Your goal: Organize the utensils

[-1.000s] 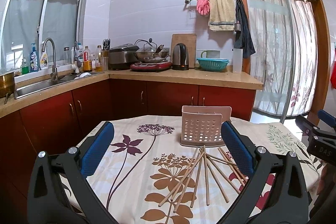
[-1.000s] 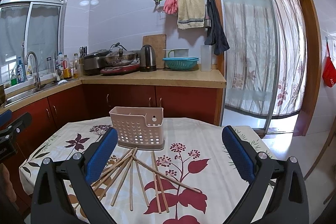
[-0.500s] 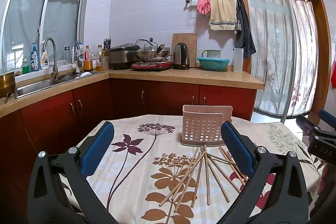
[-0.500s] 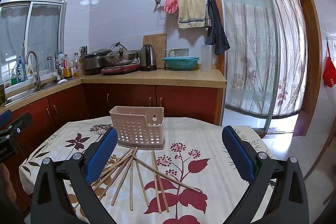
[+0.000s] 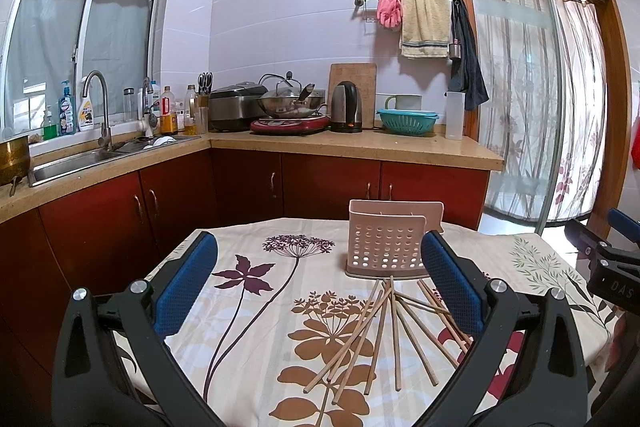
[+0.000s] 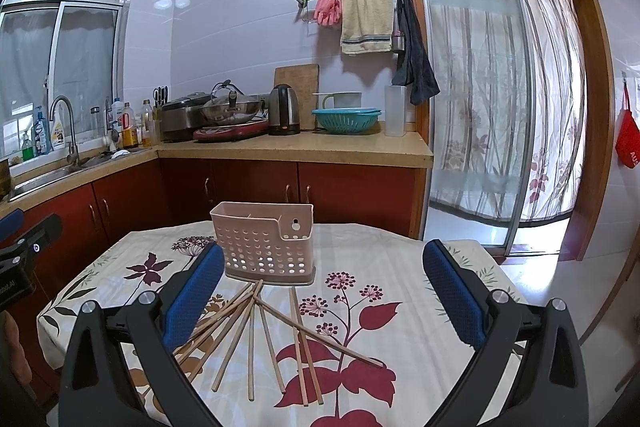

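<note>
Nothing is picked up yet: both the left gripper [image 5: 316, 283] and right gripper [image 6: 322, 291] hover spread wide and empty over chopsticks [image 6: 256, 335] scattered before the basket [image 6: 266, 243]. Next, one must pinch a single stick.

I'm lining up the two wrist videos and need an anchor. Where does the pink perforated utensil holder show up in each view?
Left wrist view: the pink utensil holder stands right of centre, just behind the scattered chopsticks, beside the right fingertip.
Right wrist view: the holder sits left of centre, beside the left fingertip, chopsticks in front.
Shared landmark: the black electric kettle on the counter.
</note>
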Available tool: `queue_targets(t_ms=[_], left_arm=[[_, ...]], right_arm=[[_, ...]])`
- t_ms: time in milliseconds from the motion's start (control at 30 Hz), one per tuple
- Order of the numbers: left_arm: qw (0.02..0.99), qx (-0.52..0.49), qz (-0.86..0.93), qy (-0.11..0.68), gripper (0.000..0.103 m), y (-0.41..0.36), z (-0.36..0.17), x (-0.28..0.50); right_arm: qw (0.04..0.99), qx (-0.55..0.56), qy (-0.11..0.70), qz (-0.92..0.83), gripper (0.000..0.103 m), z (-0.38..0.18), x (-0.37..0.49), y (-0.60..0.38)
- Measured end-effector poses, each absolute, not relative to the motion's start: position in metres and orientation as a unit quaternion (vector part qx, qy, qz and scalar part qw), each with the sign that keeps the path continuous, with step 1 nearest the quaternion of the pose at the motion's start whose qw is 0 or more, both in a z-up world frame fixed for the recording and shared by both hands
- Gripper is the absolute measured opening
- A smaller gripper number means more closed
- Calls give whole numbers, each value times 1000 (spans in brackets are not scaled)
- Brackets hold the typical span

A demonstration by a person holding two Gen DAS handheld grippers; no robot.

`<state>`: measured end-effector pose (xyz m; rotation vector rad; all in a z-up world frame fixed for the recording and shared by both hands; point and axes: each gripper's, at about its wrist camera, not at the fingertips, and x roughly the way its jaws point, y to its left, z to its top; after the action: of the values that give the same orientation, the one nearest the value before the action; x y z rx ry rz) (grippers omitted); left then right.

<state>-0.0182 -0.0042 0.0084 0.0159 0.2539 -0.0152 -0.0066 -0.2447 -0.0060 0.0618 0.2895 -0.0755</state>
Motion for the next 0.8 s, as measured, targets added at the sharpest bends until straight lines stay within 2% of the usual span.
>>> queue_targets(t_ms=[800], left_arm=[[991, 9, -8, 131, 99, -1, 0, -16]], right_arm=[[988, 27, 148, -32, 97, -14, -5, -238]])
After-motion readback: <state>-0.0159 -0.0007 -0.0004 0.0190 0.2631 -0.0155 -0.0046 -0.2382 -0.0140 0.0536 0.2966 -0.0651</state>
